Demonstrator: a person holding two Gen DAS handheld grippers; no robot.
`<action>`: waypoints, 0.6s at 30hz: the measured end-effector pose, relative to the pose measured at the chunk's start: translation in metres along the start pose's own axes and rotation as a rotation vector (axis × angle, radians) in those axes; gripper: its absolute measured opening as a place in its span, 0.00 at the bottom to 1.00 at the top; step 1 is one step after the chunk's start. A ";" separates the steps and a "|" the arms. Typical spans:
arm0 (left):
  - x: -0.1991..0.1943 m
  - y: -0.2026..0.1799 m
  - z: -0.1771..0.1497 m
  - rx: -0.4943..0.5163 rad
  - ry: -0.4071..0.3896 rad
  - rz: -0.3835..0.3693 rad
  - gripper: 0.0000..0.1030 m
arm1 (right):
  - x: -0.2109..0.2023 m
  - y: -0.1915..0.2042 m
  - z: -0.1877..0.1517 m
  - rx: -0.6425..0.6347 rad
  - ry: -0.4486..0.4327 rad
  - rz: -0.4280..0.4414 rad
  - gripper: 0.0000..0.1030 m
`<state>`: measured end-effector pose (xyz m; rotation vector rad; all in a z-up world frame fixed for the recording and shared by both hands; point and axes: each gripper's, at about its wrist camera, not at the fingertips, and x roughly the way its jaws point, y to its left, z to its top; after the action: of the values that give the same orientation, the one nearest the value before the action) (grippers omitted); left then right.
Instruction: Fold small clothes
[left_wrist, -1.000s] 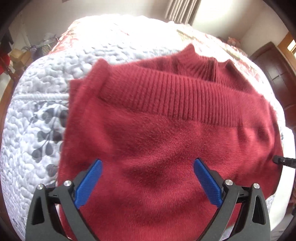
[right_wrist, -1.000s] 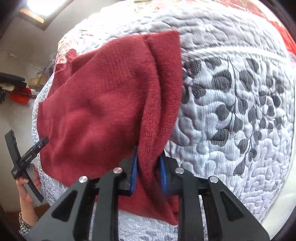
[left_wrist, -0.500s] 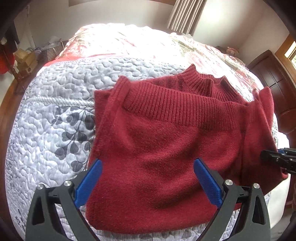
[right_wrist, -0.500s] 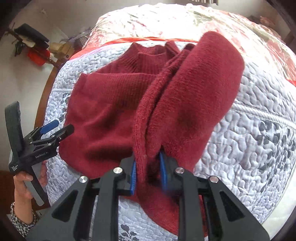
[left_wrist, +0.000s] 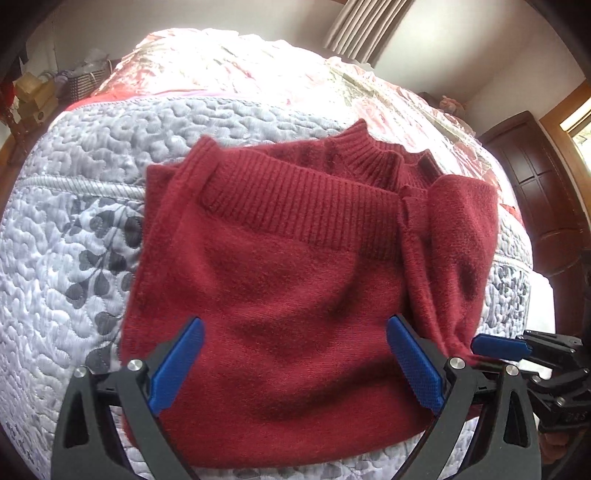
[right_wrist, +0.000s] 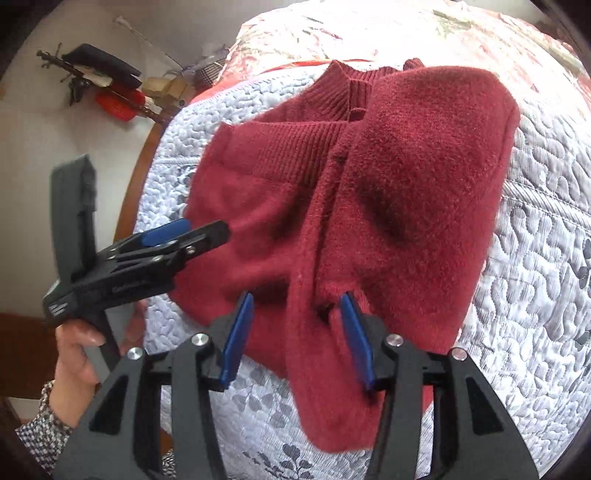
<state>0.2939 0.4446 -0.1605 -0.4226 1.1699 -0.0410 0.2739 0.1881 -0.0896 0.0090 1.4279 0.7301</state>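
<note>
The red sweater (left_wrist: 280, 295) lies on the quilted bedspread (left_wrist: 74, 229), collar (left_wrist: 373, 155) at the far end, ribbed hem band (left_wrist: 295, 206) folded up across the middle, so its long run goes straight away from both tools. On the right side a sleeve flap (right_wrist: 417, 177) is heaped over the body, its loose tail trailing toward the near edge of the bed. The right gripper (right_wrist: 299, 336) sits right at that tail, blue pads spread apart with cloth between them but nothing pinched, from what I can see. The left gripper (left_wrist: 295, 365) hovers over the near edge of the body, jaws wide and empty; in the right camera it is low on the sweater's left flank, a hand (right_wrist: 77, 354) on its handle. The right tool is clearly the nearer one to the flap — the flap lies ahead of it and slightly right, running away toward the collar. My guess: whatever comes next hinges on that sleeve lying flat along the body — it looks bunched.
</note>
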 end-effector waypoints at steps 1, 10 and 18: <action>0.001 -0.005 0.001 -0.003 0.001 -0.028 0.96 | -0.012 0.001 -0.004 -0.020 -0.024 -0.007 0.48; 0.034 -0.060 0.013 0.012 0.074 -0.176 0.96 | -0.056 -0.066 -0.044 0.135 -0.102 -0.109 0.48; 0.065 -0.090 0.019 0.030 0.143 -0.205 0.96 | -0.040 -0.103 -0.078 0.223 -0.070 -0.111 0.43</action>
<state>0.3534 0.3511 -0.1807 -0.5180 1.2612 -0.2697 0.2515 0.0565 -0.1121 0.1261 1.4247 0.4728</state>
